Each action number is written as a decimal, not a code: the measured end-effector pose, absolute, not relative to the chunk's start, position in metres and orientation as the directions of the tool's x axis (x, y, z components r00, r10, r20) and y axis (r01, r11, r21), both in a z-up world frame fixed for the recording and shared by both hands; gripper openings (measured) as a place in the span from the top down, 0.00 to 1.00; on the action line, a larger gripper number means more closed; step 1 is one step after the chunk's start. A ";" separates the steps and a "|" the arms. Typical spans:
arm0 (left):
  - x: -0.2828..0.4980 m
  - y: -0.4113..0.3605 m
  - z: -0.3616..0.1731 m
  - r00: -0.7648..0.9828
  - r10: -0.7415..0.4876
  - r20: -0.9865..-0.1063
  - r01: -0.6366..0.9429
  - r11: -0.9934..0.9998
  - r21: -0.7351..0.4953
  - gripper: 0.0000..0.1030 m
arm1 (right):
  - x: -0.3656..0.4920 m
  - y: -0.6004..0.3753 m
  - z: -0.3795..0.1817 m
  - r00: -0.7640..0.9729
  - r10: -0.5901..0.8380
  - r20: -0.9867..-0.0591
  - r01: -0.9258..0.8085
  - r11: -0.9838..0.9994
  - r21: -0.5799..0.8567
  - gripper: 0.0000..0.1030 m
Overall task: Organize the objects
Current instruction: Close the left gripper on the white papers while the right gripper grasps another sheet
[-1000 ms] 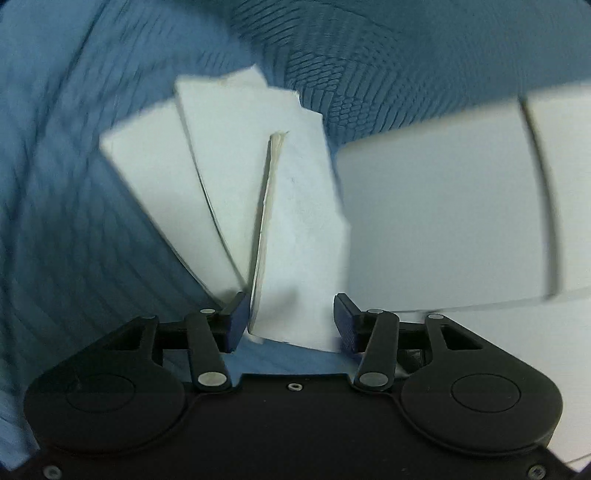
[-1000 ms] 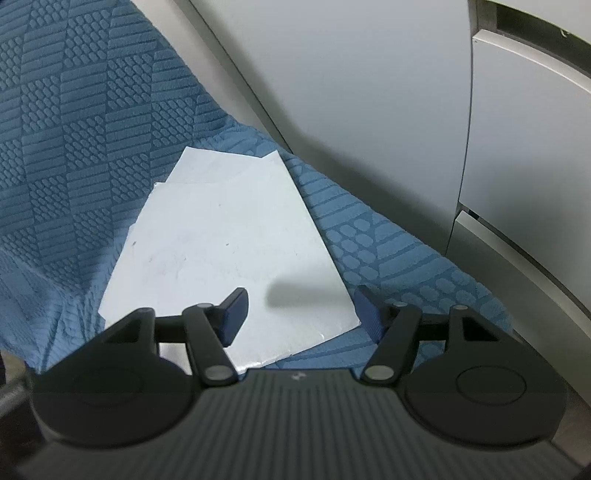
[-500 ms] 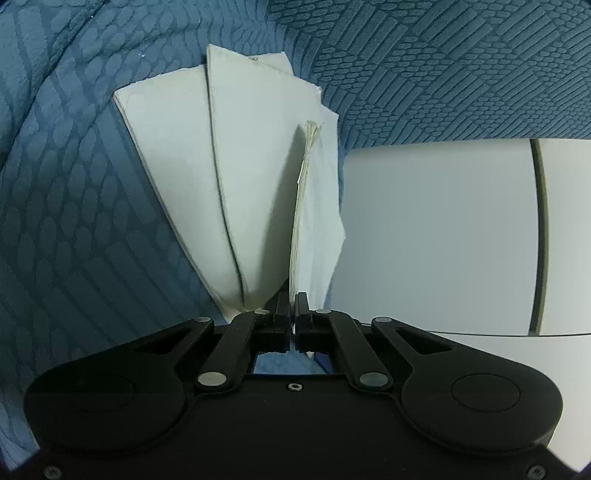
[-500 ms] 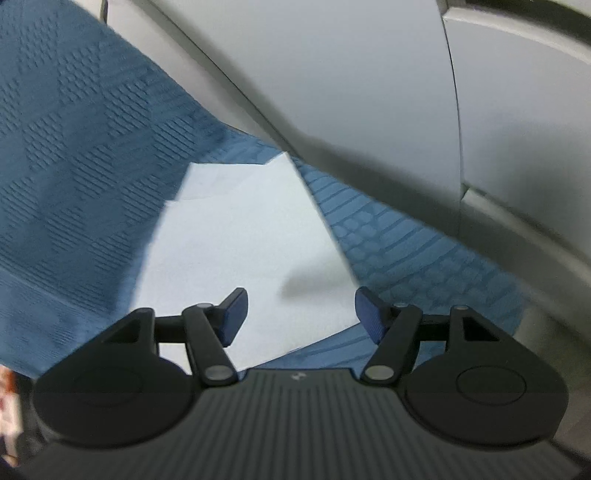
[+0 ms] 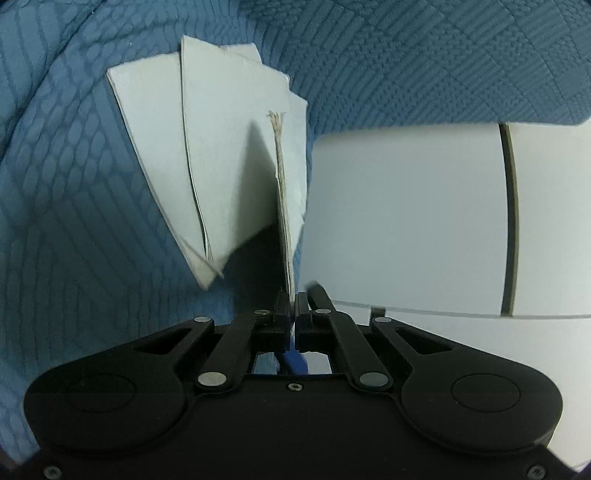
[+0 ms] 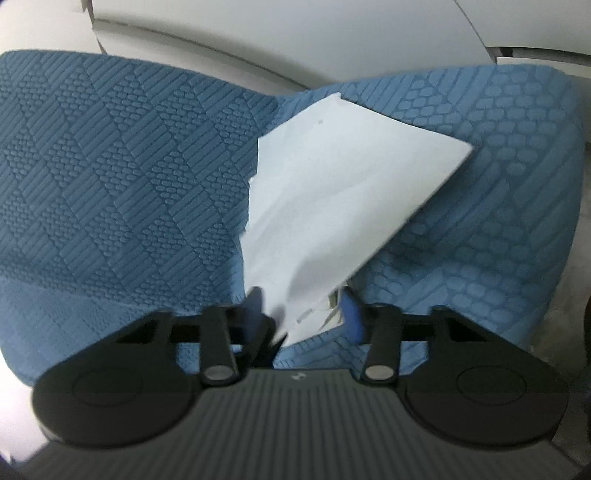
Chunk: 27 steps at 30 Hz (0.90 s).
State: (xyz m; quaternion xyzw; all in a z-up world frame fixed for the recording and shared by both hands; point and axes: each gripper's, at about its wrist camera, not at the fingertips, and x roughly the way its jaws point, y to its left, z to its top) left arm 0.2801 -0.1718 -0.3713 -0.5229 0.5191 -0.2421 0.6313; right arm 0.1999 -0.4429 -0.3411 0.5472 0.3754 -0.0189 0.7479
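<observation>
- Where nearest the left wrist lens, left gripper point(image 5: 291, 314) clamped tight on the near edge of a thin stack of paper sheets point(image 5: 284, 206), held edge-on and upright between the black pads.
- Just left of that pinched stack, more white sheets point(image 5: 221, 155) fanned out flat on the blue quilted cloth point(image 5: 74, 221), near corner pointing toward the gripper.
- Right of the pinched stack, pale grey cabinet panels point(image 5: 406, 221) with a dark seam between them.
- Nearest the right wrist lens, right gripper point(image 6: 306, 314) partly open and closing, a near corner of the sheets point(image 6: 332, 192) between its jaws; blurred, so contact with the pads cannot be told.
- Beyond that corner, sheets spread upward and rightward over the cloth point(image 6: 129, 184), far corner lifted.
- Farthest behind the cloth, grey cabinet fronts point(image 6: 295, 29).
</observation>
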 end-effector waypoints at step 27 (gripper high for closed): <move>0.288 -0.099 -0.405 0.457 -0.811 -0.365 -0.371 0.199 -0.907 0.54 | 0.197 -0.396 -0.307 0.637 0.561 -0.528 0.255 0.492 0.832 0.92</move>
